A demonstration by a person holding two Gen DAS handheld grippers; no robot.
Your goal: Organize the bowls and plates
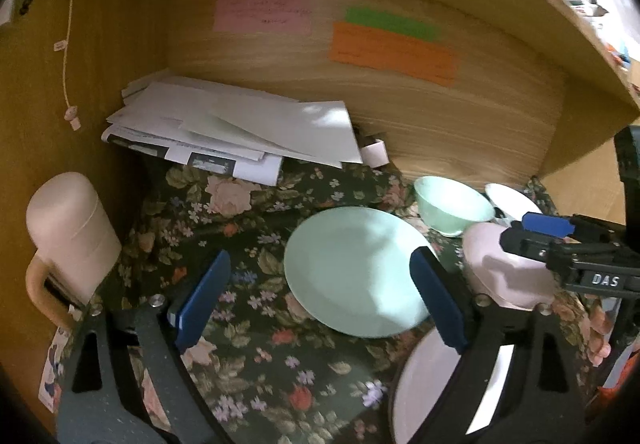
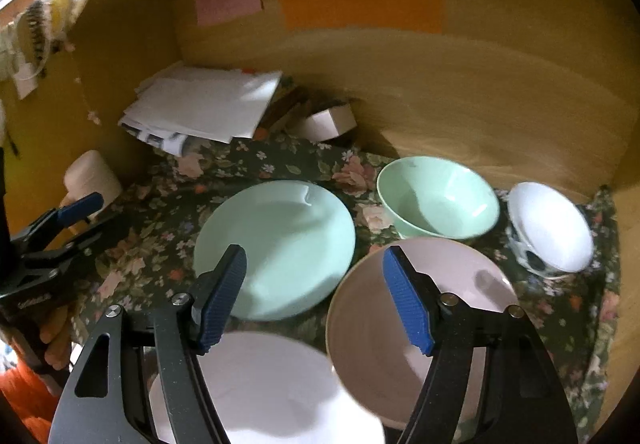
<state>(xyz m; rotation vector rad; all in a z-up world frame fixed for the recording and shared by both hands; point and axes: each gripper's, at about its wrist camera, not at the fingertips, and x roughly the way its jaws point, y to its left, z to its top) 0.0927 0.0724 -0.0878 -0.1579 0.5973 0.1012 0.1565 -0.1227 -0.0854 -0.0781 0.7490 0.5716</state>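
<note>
Both tongs are held wide apart and empty: the right tongs (image 2: pixel 316 300) are poised at lower centre of the right view over the pink bowl (image 2: pixel 420 328), the left tongs (image 1: pixel 320 300) above the near edge of the green plate (image 1: pixel 352 268). No dish is gripped yet, so the sorting is judged to be at its reaching stage. Next, one rim must be straddled and pinched, perhaps the pink bowl's, for nesting with the green bowl (image 2: pixel 438 196) and white bowl (image 2: pixel 552 228) at upper right, while the white plate (image 2: pixel 264 388) on the cloth-covered bench (image 2: pixel 132 252) awaits stacking.

Green plate (image 2: pixel 276 244), green bowl (image 2: pixel 438 200), pink bowl (image 2: pixel 420 324), white plate (image 2: pixel 260 392) and white bowl (image 2: pixel 552 228) sit upright.
</note>
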